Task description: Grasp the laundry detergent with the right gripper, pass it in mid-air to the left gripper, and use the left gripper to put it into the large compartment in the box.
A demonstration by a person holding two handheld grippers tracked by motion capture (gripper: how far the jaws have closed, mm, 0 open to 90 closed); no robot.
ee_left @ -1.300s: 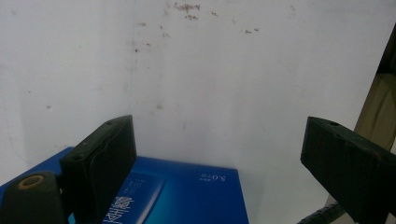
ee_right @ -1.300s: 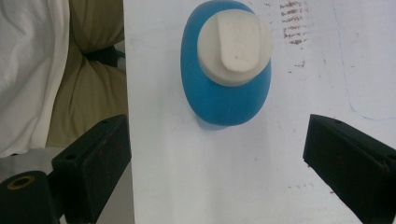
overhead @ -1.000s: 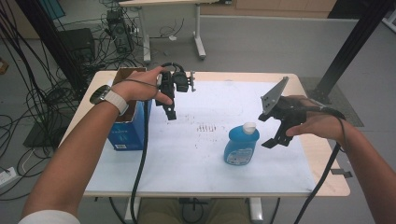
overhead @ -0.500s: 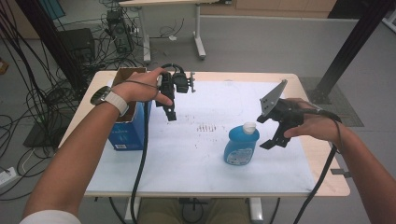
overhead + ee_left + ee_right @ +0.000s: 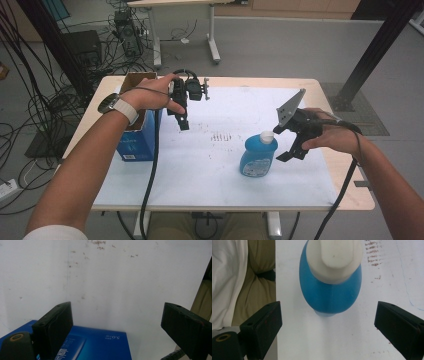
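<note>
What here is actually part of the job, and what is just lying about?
In use:
- blue bottle with white cap, standing upright
- right gripper, fingers open, poised beside and above the bottle
- left gripper, fingers open, holding nothing

Lying about:
- blue box at the table's left edge
- white sheet covering the table
- cables on the floor

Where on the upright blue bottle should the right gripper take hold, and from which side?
Probably on the blue bottle at its narrowing shoulder just under the white cap, coming down from above. It stands upright on the white sheet, and the right gripper already looks down on it with open jaws on either side. The body looks wider lower down, so a higher grip likely fits better.
</note>
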